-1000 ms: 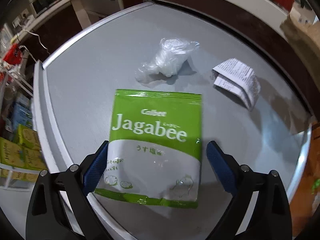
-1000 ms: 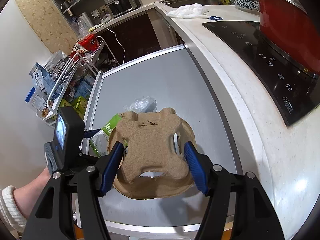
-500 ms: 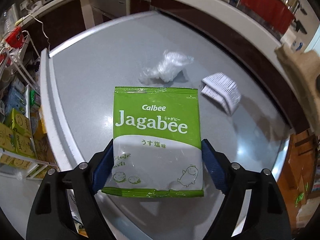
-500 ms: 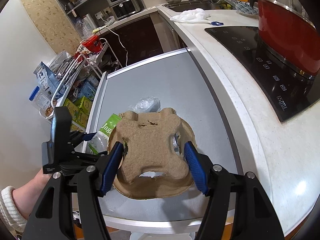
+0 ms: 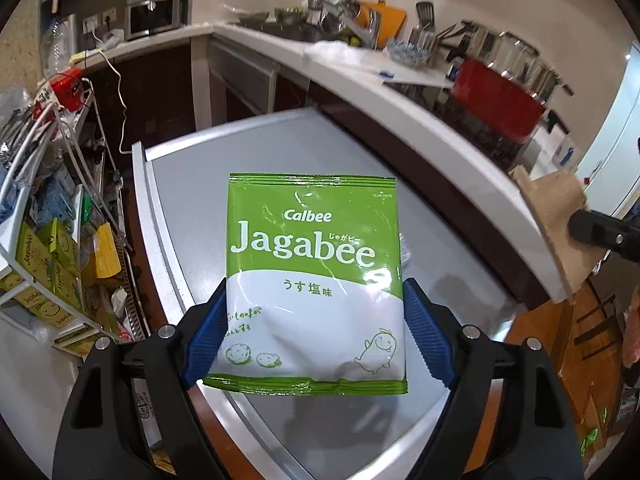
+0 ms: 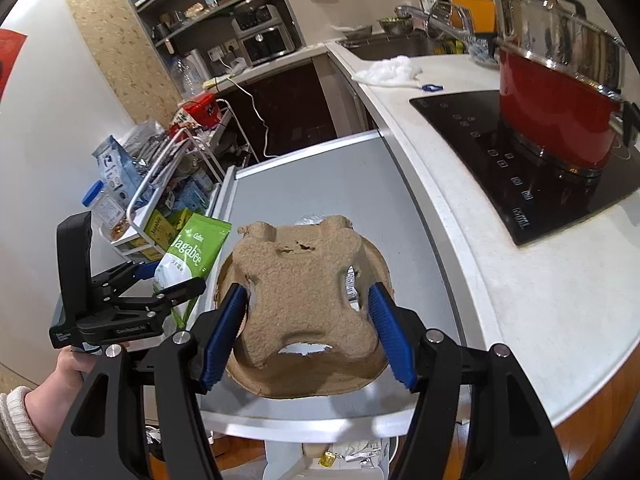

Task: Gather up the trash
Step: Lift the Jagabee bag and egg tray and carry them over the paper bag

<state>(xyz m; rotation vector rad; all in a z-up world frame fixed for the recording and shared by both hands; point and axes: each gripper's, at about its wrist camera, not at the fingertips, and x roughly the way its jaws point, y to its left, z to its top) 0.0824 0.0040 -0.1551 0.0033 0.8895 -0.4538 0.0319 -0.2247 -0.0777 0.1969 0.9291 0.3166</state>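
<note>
Lifted clear of the grey tabletop (image 5: 440, 264) since the earlier frame, the green Jagabee snack bag (image 5: 314, 280) now hangs above it, upright, with the plastic wrap and the folded paper hidden behind it. In that second the left gripper (image 5: 316, 336) closed its jaws further, and its blue pads press the bag's lower edges. Right of the bag, the right gripper (image 6: 306, 330) clamps a brown moulded-pulp cup carrier (image 6: 300, 304), also held above the tabletop. Beyond the tabletop a red pot (image 6: 560, 116) stands on the black cooktop.
</note>
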